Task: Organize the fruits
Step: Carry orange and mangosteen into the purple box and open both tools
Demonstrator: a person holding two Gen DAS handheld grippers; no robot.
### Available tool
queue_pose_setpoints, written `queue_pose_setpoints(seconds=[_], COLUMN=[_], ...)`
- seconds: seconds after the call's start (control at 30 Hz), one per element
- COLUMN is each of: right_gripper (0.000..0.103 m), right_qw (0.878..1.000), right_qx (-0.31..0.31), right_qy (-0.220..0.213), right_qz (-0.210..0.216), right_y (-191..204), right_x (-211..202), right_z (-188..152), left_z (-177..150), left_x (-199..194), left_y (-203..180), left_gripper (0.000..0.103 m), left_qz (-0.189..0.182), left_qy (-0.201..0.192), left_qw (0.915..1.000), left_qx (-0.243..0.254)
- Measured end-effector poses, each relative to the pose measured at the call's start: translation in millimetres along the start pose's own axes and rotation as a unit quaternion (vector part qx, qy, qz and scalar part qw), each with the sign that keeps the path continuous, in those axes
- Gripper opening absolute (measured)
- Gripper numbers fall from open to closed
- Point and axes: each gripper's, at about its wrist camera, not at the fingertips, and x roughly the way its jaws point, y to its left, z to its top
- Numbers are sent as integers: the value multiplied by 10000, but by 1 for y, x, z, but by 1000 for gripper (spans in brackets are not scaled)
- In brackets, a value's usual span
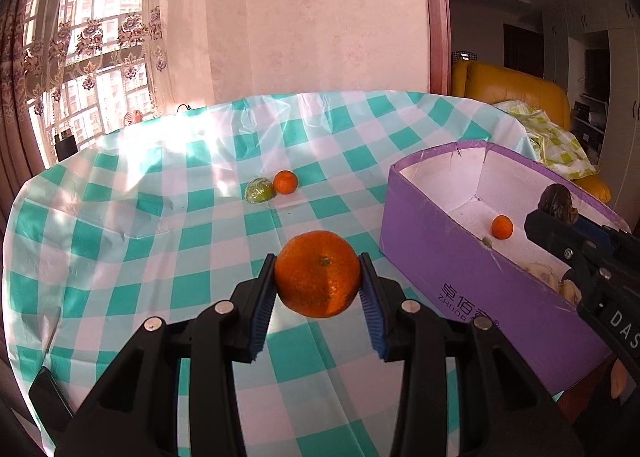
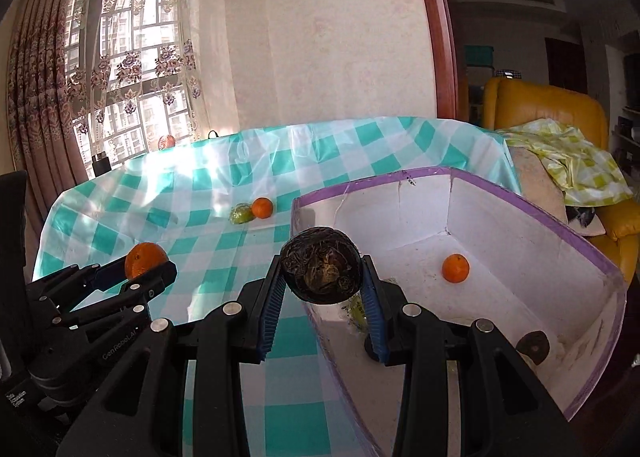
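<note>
My left gripper (image 1: 318, 285) is shut on a large orange (image 1: 317, 273) and holds it above the checked tablecloth, left of the purple box (image 1: 460, 277). It also shows in the right wrist view (image 2: 146, 259). My right gripper (image 2: 322, 277) is shut on a dark wrinkled round fruit (image 2: 321, 265) above the near left corner of the purple box (image 2: 576, 253). This fruit also shows in the left wrist view (image 1: 556, 203). A small orange (image 2: 455, 268) lies inside the box. Another small orange (image 1: 285, 181) and a green wrapped fruit (image 1: 259, 189) lie together further back on the table.
The box also holds a dark fruit piece (image 2: 533, 345), a greenish fruit (image 2: 356, 309) half hidden by my right fingers, and pale fruit (image 1: 540, 271). A yellow armchair (image 2: 552, 109) with a checked cloth stands behind the table at right. A curtained window (image 1: 80, 57) is at left.
</note>
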Motion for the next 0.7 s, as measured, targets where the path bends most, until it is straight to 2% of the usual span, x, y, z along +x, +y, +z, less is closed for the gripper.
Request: queue_pose_setpoints(seconds=[0.17, 0.37, 0.43, 0.53, 0.7], right_gripper=[38, 38, 38, 38, 38], right_qw=[9979, 9878, 9828, 9776, 9702], right_qx=[180, 183, 92, -11, -196], right_qy=[242, 1022, 1280, 1569, 1870], right_qz=[-574, -1158, -1325, -1401, -1527], right_y=[-36, -77, -87, -101, -116], right_x=[2, 19, 26, 34, 46], right_z=[2, 5, 4, 4, 2], left_z=[13, 27, 31, 39, 45], left_x=[6, 30, 37, 52, 77], left_y=[-44, -94, -108, -128, -156], left_gripper=[40, 40, 40, 40, 40], left_qz=[-308, -816, -766, -1010, -950], left_qy=[-5, 442, 520, 924, 1234], left_qw=[9984, 9910, 9889, 9807, 9720], left_qx=[472, 969, 1158, 1394, 1758])
